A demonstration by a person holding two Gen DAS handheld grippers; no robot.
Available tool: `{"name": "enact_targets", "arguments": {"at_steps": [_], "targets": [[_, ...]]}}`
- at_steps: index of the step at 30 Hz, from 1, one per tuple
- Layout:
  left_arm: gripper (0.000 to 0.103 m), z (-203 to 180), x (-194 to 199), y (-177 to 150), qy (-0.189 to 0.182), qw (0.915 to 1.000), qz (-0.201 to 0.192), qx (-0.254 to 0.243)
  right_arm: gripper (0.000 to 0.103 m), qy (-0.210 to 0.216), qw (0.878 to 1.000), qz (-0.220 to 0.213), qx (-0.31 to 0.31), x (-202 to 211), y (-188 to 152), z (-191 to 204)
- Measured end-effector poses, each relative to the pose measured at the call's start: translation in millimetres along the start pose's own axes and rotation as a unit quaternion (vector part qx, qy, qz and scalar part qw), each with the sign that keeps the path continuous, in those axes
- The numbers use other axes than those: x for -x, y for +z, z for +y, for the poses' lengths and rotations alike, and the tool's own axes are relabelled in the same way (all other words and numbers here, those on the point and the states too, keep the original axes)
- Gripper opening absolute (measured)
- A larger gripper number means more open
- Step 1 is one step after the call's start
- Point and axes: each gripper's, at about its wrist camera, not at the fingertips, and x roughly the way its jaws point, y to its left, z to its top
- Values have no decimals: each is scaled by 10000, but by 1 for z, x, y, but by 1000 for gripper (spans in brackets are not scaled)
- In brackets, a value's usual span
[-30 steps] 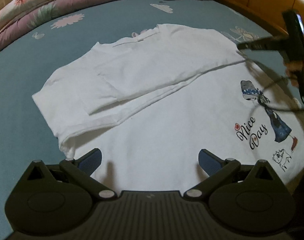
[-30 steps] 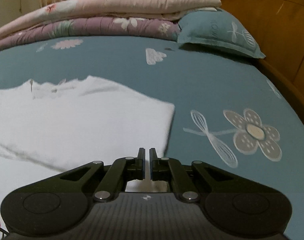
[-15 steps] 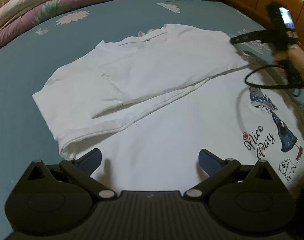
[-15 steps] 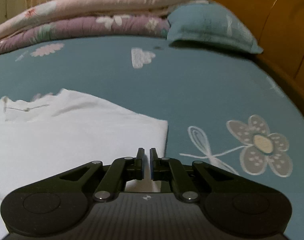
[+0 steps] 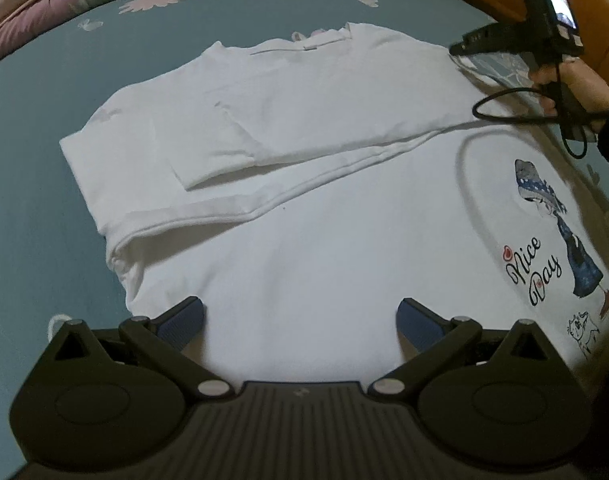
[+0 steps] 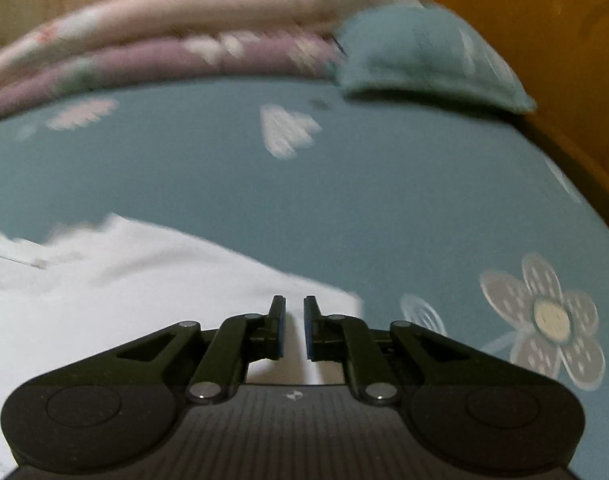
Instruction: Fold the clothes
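My right wrist view is blurred; the white shirt's [image 5: 304,208] near hem is cut off behind my left gripper [image 5: 300,320]. The shirt lies flat on the teal bedsheet [image 5: 32,184], long axis running left to right, collar toward the folded quilts [image 6: 164,40]. My left gripper's jaws stand wide, holding nothing. My right gripper's [image 6: 294,330] jaws are opening, nothing between them, over the shirt's corner.
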Motion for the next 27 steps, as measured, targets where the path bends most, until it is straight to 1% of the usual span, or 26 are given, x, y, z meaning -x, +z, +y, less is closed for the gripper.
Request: {"name": "enact_targets", "arguments": {"at_steps": [3,7,8,9,12,14,15,17,20,21,24,26,27], "targets": [[102,-1,-1,2,24,10000,-2,-69,13,287,9994,-48,168,-6,10,19],[102,0,-1,2,-11,10000,-37,-48,13,581,9979,189,214,-40,22,42],[102,1,0,2,-32,10000,-55,-28,13,621,9975,240,231,-49,26,46],[102,1,0,1,-48,10000,-73,-8,13,582,9977,197,293,-54,31,50],[102,1,0,1,-68,9999,-118,30,14,547,9977,239,329,-64,49,54],[102,1,0,1,-57,9999,-128,13,14,507,9976,303,348,-59,56,57],[102,1,0,1,-55,9999,-134,10,15,541,9973,257,425,-51,56,61],[102,1,0,0,-63,9998,-166,40,28,686,9956,139,628,-34,53,72],[102,2,0,0,-62,9998,-189,17,29,765,9933,376,776,-39,42,84],[102,2,0,-1,-61,9998,-193,-3,29,759,9933,433,753,-47,41,84],[102,3,1,-1,-73,9998,-205,-16,31,806,9952,401,377,-60,45,76],[102,3,3,-1,-76,9997,-217,7,32,827,9952,517,107,-59,53,70],[102,4,5,0,-72,9997,-229,47,33,834,9951,505,134,-52,53,69]]}}
